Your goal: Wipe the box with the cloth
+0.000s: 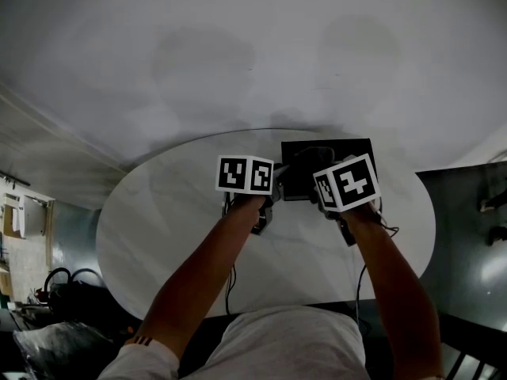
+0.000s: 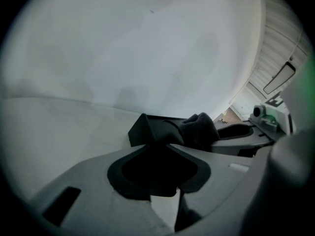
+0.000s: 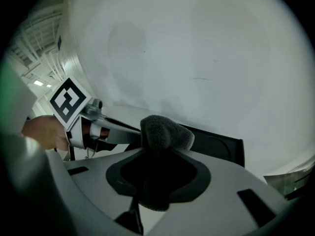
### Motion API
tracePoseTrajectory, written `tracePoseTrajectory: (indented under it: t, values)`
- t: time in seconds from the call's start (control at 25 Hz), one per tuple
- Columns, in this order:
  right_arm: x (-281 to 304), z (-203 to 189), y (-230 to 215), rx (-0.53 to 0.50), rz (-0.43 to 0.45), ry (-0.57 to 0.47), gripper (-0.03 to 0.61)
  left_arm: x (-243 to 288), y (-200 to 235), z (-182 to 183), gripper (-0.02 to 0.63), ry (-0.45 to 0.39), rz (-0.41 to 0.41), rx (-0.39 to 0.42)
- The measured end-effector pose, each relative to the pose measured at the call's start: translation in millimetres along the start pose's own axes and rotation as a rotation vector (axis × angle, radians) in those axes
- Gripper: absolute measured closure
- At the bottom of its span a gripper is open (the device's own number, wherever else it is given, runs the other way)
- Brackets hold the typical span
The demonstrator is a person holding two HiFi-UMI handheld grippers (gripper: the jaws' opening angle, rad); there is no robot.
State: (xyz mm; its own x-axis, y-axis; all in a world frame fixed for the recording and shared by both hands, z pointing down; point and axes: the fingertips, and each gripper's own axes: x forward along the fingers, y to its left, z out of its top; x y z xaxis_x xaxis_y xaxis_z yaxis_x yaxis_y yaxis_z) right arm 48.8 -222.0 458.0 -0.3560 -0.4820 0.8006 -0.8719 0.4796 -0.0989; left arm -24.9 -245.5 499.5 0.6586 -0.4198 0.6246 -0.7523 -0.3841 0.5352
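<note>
1. My right tongs [image 3: 158, 150] are clamped on the cloth [image 3: 165, 132]. A grey wad bulges past their tips and a tail hangs beneath them. The box [image 3: 219, 144] lies just beyond the tips and to their right.
2. My left tongs [image 2: 156, 145] look closed on the box's near corner, bracing it on the surface [image 1: 174, 220]. The dark corner fills the gap at their tips.
3. Risk: that bite on the corner seems thin. A hard push with the cloth could twist the box free or slide it across the smooth surface.
4. Risk: the two tongs sit close together, so a wide stroke toward the left pair could knock them.
5. Hard to read: the box is black against the tongs' black lining, so the left grip is my judgement. I cannot tell whether the cloth touches the box. From the left tongs, the wad hides part of the box top.
</note>
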Motion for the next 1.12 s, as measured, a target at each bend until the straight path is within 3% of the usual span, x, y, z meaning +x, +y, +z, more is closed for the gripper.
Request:
tracePoseTrajectory:
  t: [0.24,0.48,0.68,1.12]
  values:
    - [15,-1,26,-0.001,0.003,0.006,0.483,-1,1,1,0.514,-0.009,0.004,-0.006]
    - [20,-5,23,-0.023,-0.014,0.017,0.482,-1,1,1,0.514,-0.008,0.006,-0.004]
    - [13,-13,-3,-0.055,-0.064,0.038,0.483,-1,1,0,0.514,-0.007,0.005,-0.001]
    - [-17,-40,-78,0.009,-0.152,0.046,0.482,0,1,0,0.514,-0.008,0.008,0.004]
